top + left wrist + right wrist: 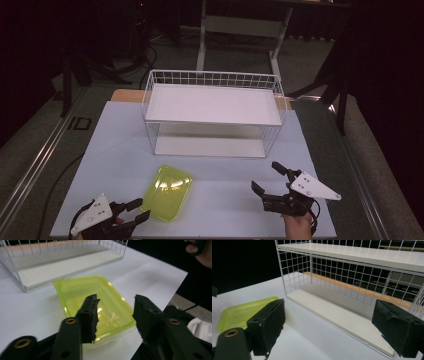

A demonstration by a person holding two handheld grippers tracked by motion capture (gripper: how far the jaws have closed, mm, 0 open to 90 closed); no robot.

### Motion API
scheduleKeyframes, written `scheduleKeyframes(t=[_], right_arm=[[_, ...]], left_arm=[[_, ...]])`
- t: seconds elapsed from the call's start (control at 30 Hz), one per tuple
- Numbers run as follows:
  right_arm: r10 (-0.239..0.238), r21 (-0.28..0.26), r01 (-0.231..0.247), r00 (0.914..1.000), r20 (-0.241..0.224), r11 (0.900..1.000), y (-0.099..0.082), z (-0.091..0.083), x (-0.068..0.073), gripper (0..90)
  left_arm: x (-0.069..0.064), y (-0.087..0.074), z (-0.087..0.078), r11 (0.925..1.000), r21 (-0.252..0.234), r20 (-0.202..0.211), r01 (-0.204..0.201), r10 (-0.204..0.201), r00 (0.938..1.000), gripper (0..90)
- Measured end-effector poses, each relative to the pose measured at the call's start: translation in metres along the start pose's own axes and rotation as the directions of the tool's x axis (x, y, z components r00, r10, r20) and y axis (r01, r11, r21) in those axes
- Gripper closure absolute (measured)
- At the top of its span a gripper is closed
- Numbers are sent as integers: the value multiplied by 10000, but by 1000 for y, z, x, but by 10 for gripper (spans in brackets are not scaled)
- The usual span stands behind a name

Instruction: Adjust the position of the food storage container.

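Well — yellow-green lidded box point(167, 192) shut, beside wire shelf point(212, 112).

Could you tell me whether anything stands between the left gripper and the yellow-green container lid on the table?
Nothing visible does: the left gripper is open just short of the lid, bare table around it.

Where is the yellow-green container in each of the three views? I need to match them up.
High view: the yellow-green container lies low and left of centre on the table, just right of the left gripper.
Left gripper view: centre, beyond the open jaws.
Right gripper view: lower left, partly behind the left jaw.
Shared landmark: the white wire shelf rack behind it.
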State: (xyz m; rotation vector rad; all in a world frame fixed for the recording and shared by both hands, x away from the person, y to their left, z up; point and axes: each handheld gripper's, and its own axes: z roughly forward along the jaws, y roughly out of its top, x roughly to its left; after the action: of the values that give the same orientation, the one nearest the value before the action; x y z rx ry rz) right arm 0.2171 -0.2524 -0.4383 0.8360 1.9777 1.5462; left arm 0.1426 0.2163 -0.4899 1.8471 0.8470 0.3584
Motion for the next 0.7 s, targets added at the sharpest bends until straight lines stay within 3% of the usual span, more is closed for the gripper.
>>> scheduleKeyframes(t=[0.07,0.13,0.17,0.2,0.23,0.27,0.37,0.43,0.5,0.57,0.7], right_arm=[[3,-4,-3,10000,-11,10000,0,0,0,116],[3,-38,-3,10000,-35,10000,0,0,0,116],[3,-38,-3,10000,-35,10000,0,0,0,116],[-20,-40,20,10000,-57,10000,0,0,0,116],[-20,-40,20,10000,-57,10000,0,0,0,116],[-22,-47,22,10000,-64,10000,0,0,0,117],[-12,-20,11,10000,-78,10000,0,1,0,116],[-4,-24,4,9999,-104,10000,0,1,0,117],[-6,-24,6,9999,-126,10000,0,1,0,116],[-11,-44,11,9999,-117,10000,0,1,-1,116],[20,-35,-21,9999,-115,10000,0,1,-1,116]], left_arm=[[0,-2,1,9999,126,-57,-7,8,10000,721],[0,-8,5,9984,565,-85,-6,11,10000,823],[0,-10,8,9966,811,-98,-107,115,9999,823],[-2,-14,13,9923,1207,35,-274,271,9996,900],[-2,-14,13,9923,1207,35,-274,271,9996,900],[-6,-14,16,9897,1326,501,-538,475,9976,900],[-10,-14,19,9860,1491,867,-750,625,9943,900],[-12,-17,25,9771,1928,1149,-900,687,9910,900],[-11,-21,33,9618,2563,1215,-961,666,9904,900],[-9,-22,36,9548,2786,1064,-1039,769,9913,900],[-3,-23,41,9462,3144,687,-766,578,9960,900]])
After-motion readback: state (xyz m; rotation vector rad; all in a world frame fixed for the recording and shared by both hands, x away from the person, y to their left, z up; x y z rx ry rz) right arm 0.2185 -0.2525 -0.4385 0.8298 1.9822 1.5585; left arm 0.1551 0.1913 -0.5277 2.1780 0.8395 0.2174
